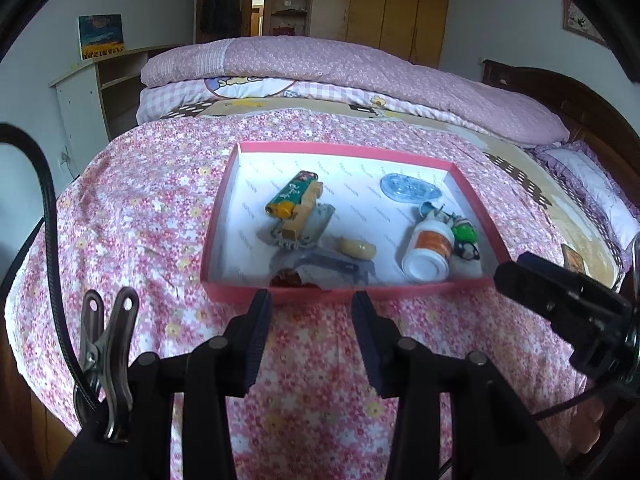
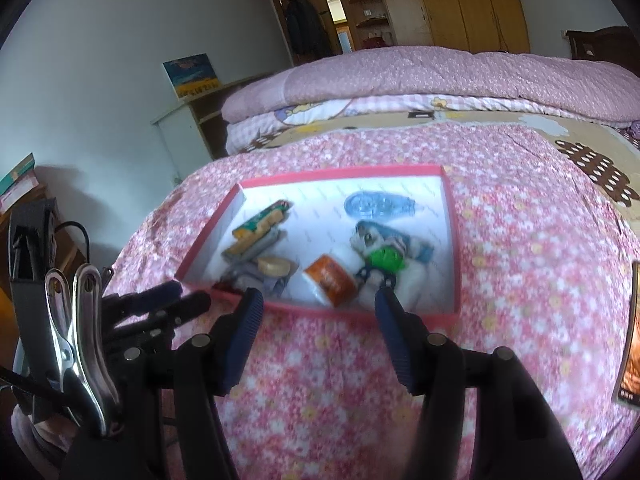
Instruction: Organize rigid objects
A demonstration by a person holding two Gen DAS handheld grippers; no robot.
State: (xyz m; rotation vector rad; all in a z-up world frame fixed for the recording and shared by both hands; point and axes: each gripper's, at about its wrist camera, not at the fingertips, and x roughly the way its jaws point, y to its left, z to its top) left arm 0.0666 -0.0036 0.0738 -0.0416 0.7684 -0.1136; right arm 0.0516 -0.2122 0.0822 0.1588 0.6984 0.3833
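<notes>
A pink-rimmed shallow box point(image 1: 348, 148) point(image 2: 450, 240) lies on the flowered bedspread. In it are a green lighter-like item point(image 1: 292, 194) point(image 2: 264, 218), a wooden block point(image 1: 302, 216), a tan capsule point(image 1: 356, 249) point(image 2: 274, 267), a white pill bottle with orange label point(image 1: 428, 250) point(image 2: 330, 280), a green toy point(image 1: 464, 234) point(image 2: 384, 258) and a clear blue case point(image 1: 408, 190) point(image 2: 376, 204). My left gripper point(image 1: 312, 300) is open and empty just before the box's near rim. My right gripper point(image 2: 318, 302) is open and empty at the near rim.
A folded pink quilt point(image 1: 340, 64) lies across the bed beyond the box. A card point(image 2: 632, 340) lies on the bedspread at the right. A shelf unit point(image 1: 100, 88) stands left of the bed, and wardrobes point(image 1: 380, 4) stand behind it.
</notes>
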